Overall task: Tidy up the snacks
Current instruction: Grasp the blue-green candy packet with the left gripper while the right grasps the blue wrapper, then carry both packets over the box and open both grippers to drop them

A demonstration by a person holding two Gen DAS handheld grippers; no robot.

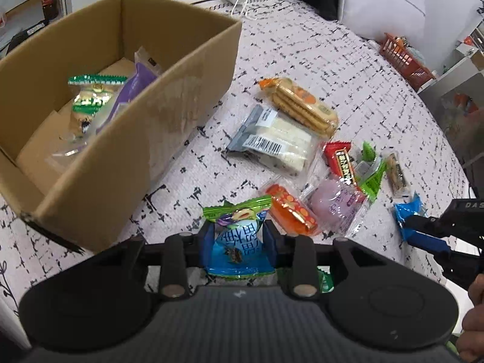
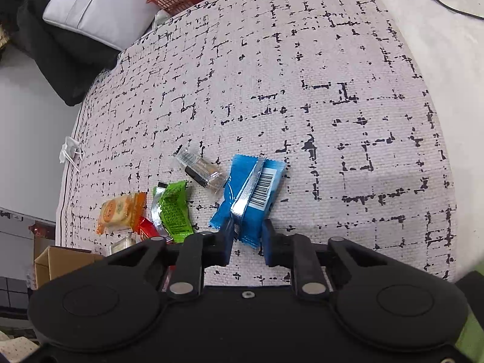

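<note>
We find both grippers tilted steeply down toward the patterned tablecloth [image 2: 302, 90], each working at its own snack.

The left gripper [image 1: 239, 236] points down at the near edge of the table. Its blue fingers [image 1: 208, 237] stand narrow and press on either side of a blue-and-green snack packet [image 1: 239, 242], which sits upright between them with its green crimped top above the fingertips. We record this as a grip on the packet.

The right gripper [image 2: 248, 242] is likewise inclined downward. Its jaws are drawn in close on the near end of a blue wrapper [image 2: 242, 190] that lies on the cloth, seam and barcode upward. The fingertips meet the wrapper's edges. In the left wrist view the same gripper [image 1: 423, 230] appears at the right edge, on that wrapper [image 1: 407, 211], with part of a person's hand [image 1: 475, 317] behind it.

The cardboard box [image 1: 181, 90] stands open at the left of the table and holds a green-and-white packet [image 1: 87, 96] and a purple one [image 1: 133, 87].

Loose on the cloth between box and grippers lie a cracker pack [image 1: 299, 106], a white wafer pack [image 1: 272, 142], a red bar [image 1: 341, 160], a green packet [image 2: 174, 208], an orange packet [image 1: 290, 211], a pale purple pack [image 1: 335, 202] and a small clear-wrapped piece [image 2: 201, 168].
</note>
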